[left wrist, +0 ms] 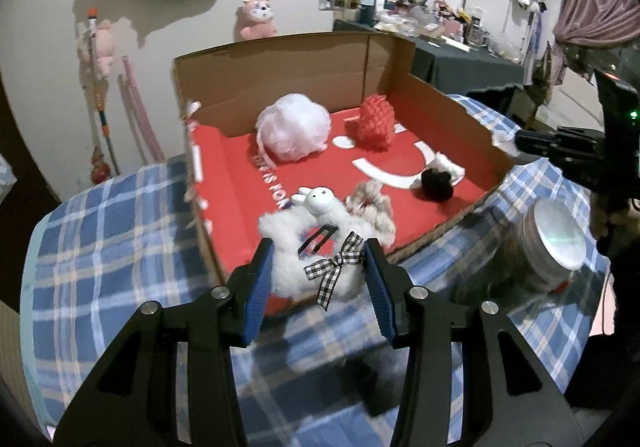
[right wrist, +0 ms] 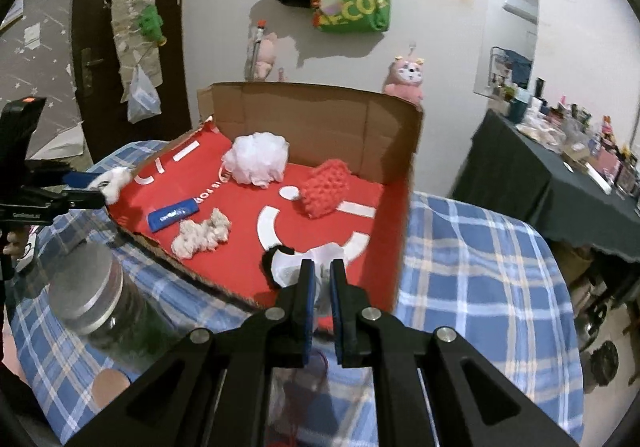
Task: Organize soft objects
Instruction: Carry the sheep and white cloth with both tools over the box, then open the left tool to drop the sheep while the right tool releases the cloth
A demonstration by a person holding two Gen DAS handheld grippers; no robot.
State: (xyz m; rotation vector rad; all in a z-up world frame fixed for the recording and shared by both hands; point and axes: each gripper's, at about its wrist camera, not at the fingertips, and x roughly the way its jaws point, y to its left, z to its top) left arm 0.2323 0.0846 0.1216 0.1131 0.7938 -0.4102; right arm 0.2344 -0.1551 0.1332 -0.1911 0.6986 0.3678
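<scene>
Currently mid-carry: left gripper (left wrist: 318, 267) clamped on white scrunchie (left wrist: 304, 263) above box's (left wrist: 296, 67) near edge; right gripper (right wrist: 320, 287) pinched on black-white cloth (right wrist: 292, 267) over box's near-right corner. Next: probably lower both, release inside.

In the left wrist view an open cardboard box (left wrist: 296, 71) fills the middle of the frame, resting on a checked cloth (left wrist: 112, 247). Inside, a mesh puff (left wrist: 294, 131) lies at the back, a knitted piece (left wrist: 376, 123) just right of it (apart). A lidded jar (left wrist: 556, 235) stands outside, lower right.
</scene>
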